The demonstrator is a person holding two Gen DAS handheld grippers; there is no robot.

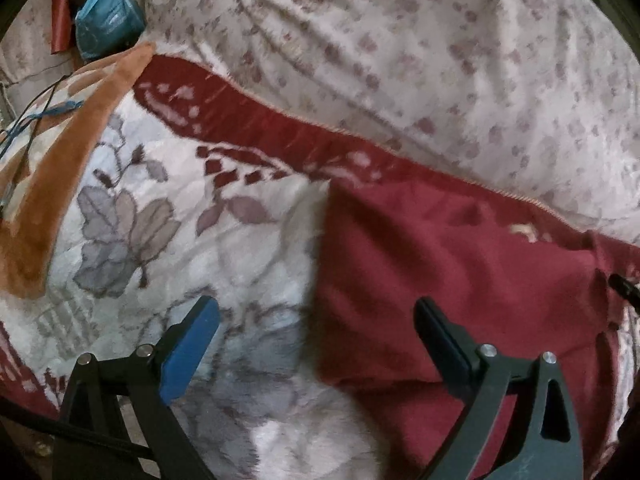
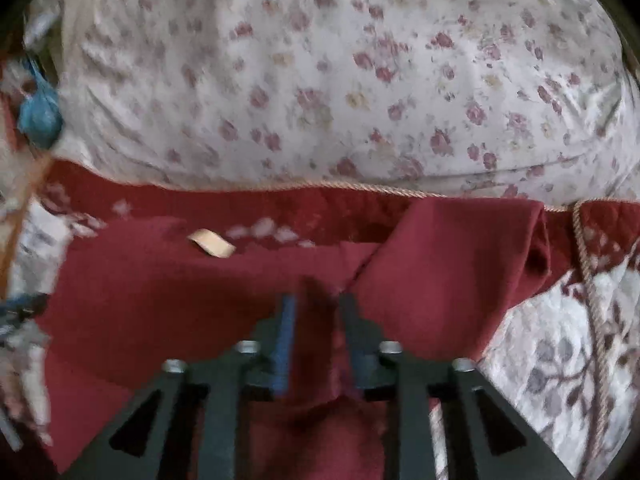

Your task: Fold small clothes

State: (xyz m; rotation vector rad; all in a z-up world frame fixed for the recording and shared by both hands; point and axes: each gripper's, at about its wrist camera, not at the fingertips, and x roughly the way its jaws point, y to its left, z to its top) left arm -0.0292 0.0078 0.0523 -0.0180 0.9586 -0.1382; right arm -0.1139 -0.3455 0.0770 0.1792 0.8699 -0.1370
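Observation:
A dark red garment [image 1: 452,264] lies on a floral bedspread [image 1: 168,216]; it also shows in the right wrist view [image 2: 168,292] with a tan label [image 2: 212,243] near its far edge. My left gripper [image 1: 316,320] is open and empty, hovering over the garment's left edge. My right gripper [image 2: 316,312] is shut on a raised fold of the red garment, with red cloth pinched between the blue pad [image 2: 285,340] and the black finger. The garment's right part [image 2: 452,264] is folded over.
A large pillow in rose-print fabric [image 1: 400,48] lies behind the garment, also in the right wrist view [image 2: 340,72]. An orange blanket edge [image 1: 60,184], a teal packet [image 1: 108,16] and thin cables [image 1: 36,116] sit at the left. A cord trim [image 2: 584,256] runs along the bedspread's edge.

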